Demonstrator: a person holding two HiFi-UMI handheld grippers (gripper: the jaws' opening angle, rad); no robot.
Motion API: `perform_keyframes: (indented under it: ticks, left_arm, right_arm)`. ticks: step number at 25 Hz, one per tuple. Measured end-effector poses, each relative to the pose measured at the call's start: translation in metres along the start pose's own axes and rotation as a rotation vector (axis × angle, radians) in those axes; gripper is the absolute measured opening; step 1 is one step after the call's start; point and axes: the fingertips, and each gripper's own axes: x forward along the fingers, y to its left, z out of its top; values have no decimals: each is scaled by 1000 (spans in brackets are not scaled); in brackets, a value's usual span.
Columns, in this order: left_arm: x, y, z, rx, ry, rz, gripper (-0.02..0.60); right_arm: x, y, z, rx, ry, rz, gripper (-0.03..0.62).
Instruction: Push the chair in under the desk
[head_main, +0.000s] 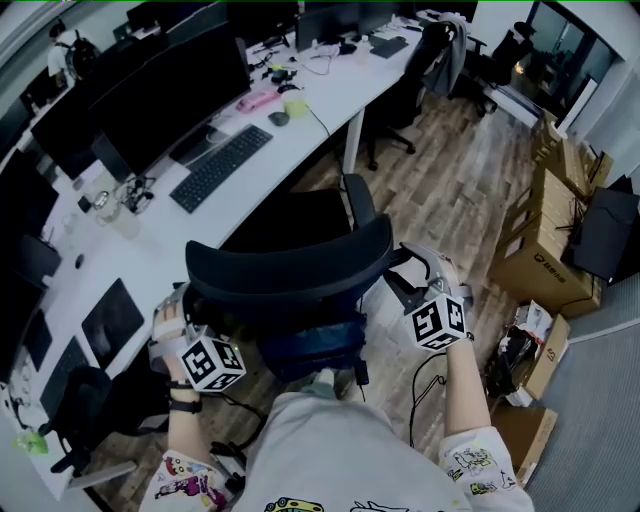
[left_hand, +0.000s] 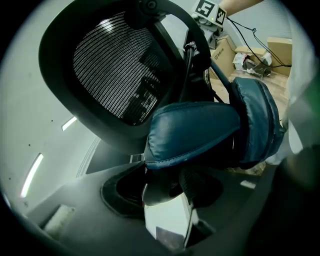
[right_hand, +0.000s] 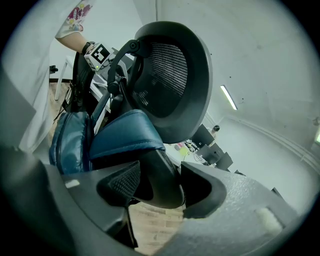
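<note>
Pushing is the step in hand, by my reading. The long white desk (head_main: 345, 95) runs across the upper left of the head view and carries monitors (head_main: 170, 85) and a keyboard (head_main: 222, 165). The black chair (head_main: 300, 265) stands on the wood floor (head_main: 450, 200) right against the desk's near edge, its seat facing the desk. From above I cannot tell how far the seat already reaches under. The person stands directly behind the chair's mesh back, and a blue cushion (head_main: 312, 342) sits low on the rear of that back.

The left tool (head_main: 185, 312) is clamped on the left rim of the chair's back and the right tool (head_main: 410, 275) on the right rim. In each gripper view the dark rim fills the gap between the pads, so both tools grip the chair with jaws set wide.

The next move, I judge, calls for an even forward shove from both sides so the chair rolls straight in beside the desk leg (head_main: 352, 140). Uneven pressure could swivel the seat or catch the armrest (head_main: 358, 195) on the desk's edge.

The left forearm (head_main: 180, 420) and right forearm (head_main: 462, 390) reach forward and slightly down, roughly parallel, with the tools pointing toward the desk.
</note>
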Motion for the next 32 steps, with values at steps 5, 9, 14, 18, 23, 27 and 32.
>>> perform_keyframes:
  ticks: [5,9,14,18,23,27,32]
  left_arm:
    - [7,2,11,-13,19,4,219]
    - [8,-1,23,-26,35,13,219]
    - [11,-5,35,-60,106,34,219]
    - [10,-12,45,-99,178,50,222]
    - [8,-22,56,-152,256,72,224]
    - [6,-27,68,-182,304,88,224]
    - [3,-38,91,-219,343,125,225]
  right_arm:
    - [16,-19,-8,-12,-7,-5,255]
    - [22,-32,-17,-26,-38,2,255]
    - [33,-48,-27,-55,-98,28,255]
    - [39,-58,-36,-81,-155,51,255]
    - [46,-69,-46,-120,-210,95,252]
    - [55,-82,-54,-136,-244,125,252]
    - [65,-101,-68,-168,-286,166,252]
